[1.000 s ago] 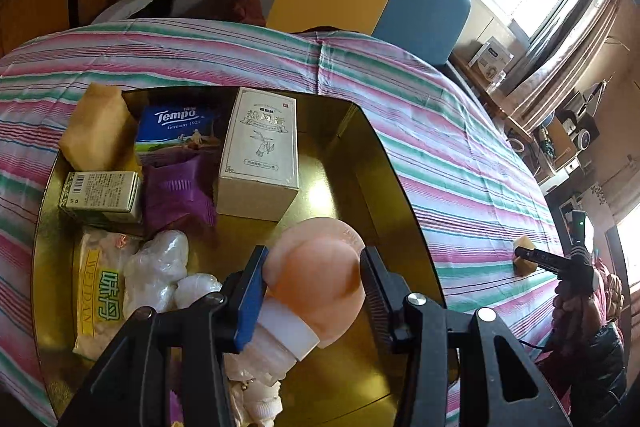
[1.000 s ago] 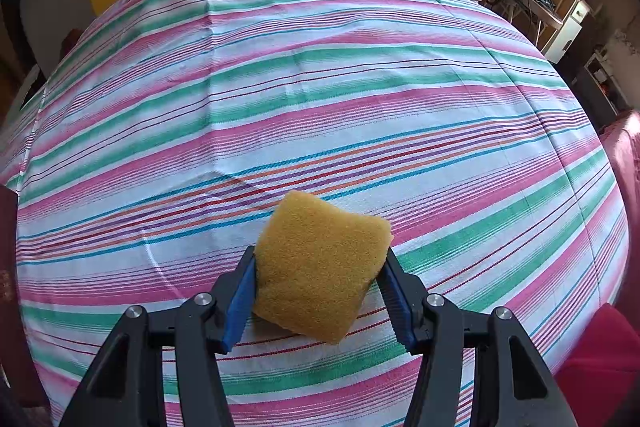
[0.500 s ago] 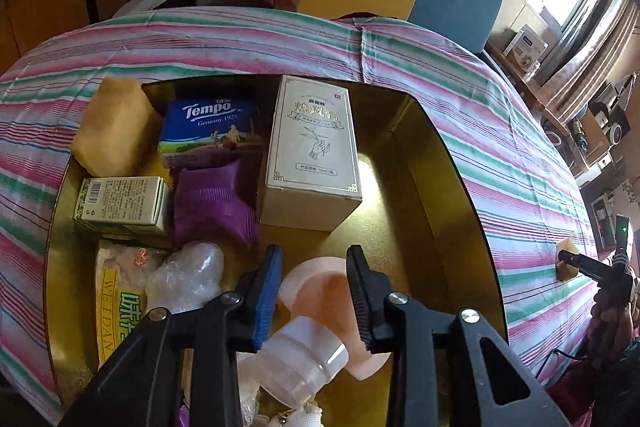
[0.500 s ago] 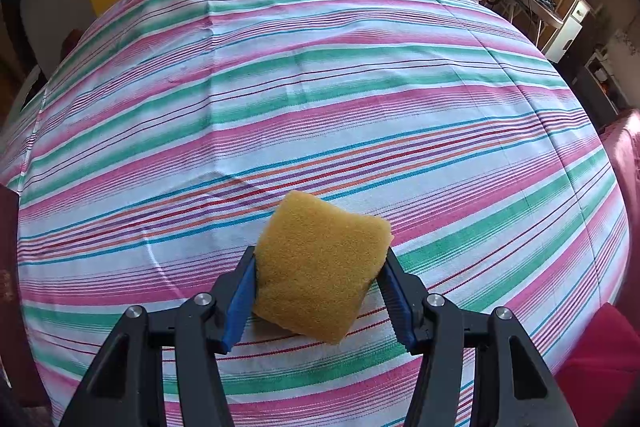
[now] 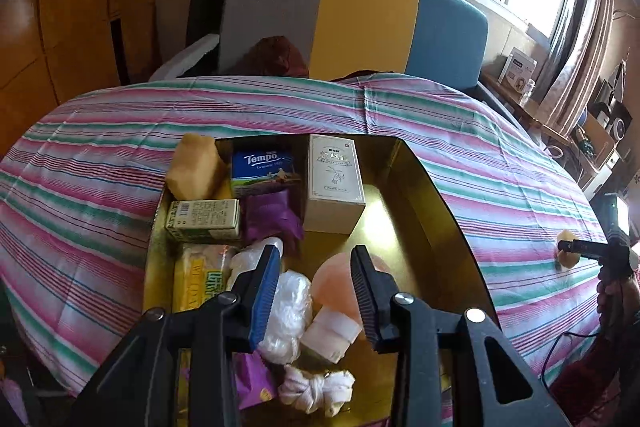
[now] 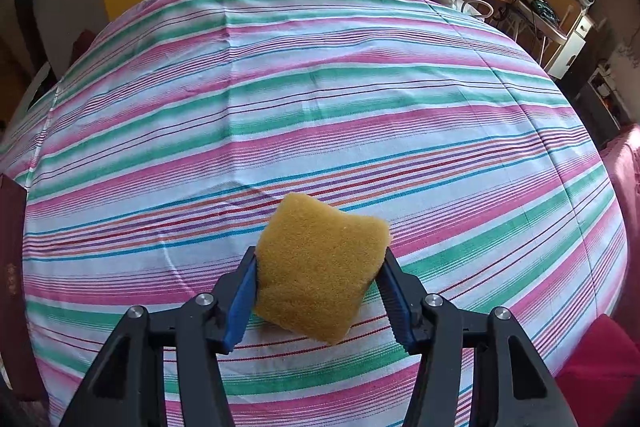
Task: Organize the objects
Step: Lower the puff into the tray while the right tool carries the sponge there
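Having let go of the pink bulb-shaped bottle point(image 5: 340, 291), now lying in the gold tray point(image 5: 440, 203), the left gripper point(image 5: 316, 287) lifts away narrowed and empty, while the right gripper point(image 6: 318, 291) clamps the yellow sponge point(image 6: 320, 267) over the striped cloth point(image 6: 320, 107), seemingly next for the tray.

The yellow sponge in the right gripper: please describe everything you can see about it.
The yellow sponge is a thick, roughly square pad of coarse, porous foam, mustard yellow all over. The right gripper is shut on it, pads pressing its two sides, so it bulges slightly. It sits tilted, one corner pointing away, over the striped tablecloth; whether it touches the cloth is unclear.
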Motion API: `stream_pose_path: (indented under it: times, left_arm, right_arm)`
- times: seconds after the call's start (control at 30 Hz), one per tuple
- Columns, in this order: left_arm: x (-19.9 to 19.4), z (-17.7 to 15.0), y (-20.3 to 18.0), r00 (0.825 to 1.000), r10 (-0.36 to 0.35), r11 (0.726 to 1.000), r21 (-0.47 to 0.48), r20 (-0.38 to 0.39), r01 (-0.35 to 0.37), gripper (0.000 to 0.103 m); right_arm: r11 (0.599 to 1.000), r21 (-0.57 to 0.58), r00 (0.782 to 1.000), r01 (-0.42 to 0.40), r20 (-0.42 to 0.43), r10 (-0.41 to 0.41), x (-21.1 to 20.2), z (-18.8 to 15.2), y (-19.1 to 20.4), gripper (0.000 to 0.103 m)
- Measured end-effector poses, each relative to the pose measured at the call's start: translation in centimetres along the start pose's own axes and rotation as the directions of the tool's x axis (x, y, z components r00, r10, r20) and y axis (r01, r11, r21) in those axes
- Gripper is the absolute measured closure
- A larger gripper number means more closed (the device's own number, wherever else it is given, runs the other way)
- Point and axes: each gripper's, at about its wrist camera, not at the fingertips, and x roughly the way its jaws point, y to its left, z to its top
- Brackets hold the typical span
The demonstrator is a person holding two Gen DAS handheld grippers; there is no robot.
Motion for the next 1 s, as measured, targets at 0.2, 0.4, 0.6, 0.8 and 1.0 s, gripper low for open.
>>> stream_pose_path:
  times: [0.2, 0.4, 0.6, 0.8, 1.0]
  left_arm:
    - [-2.6, -1.7, 0.5, 0.999, 0.041, 0.999, 0.029, 0.029, -0.041, 0.066]
    - [-3.3, -2.4, 1.5, 0.998, 0.048, 0.999, 0.000, 0.035, -0.048, 0.065]
    - [-3.3, -2.9, 2.4, 0.998, 0.043, 0.999, -0.029, 0.036, -0.042, 0.065]
    - [-3.9, -3.3, 4.3, 0.998, 0.049, 0.995, -0.086, 0.046, -0.044, 0.065]
    - [-3.9, -3.8, 5.8, 0.997, 0.058, 0.991, -0.120, 0.042, -0.052, 0.064]
  right_arm:
    - [0.995, -0.076, 0.998, -0.059, 0.021, 0.061, -1.9, -0.5, 2.7, 0.045]
    - [0.951, -0.234, 0.973, -0.200, 0.067, 0.221, -7.6, -1.7, 10.1, 0.045]
    - [0.833, -0.430, 0.912, -0.348, 0.052, 0.408, -13.5, -5.1, 20.4, 0.045]
    - [0.726, -0.536, 0.883, -0.432, -0.086, 0.462, -14.9, -9.1, 28.8, 0.045]
    - [0.703, -0.581, 0.907, -0.411, -0.177, 0.383, -12.7, -11.4, 33.0, 0.044]
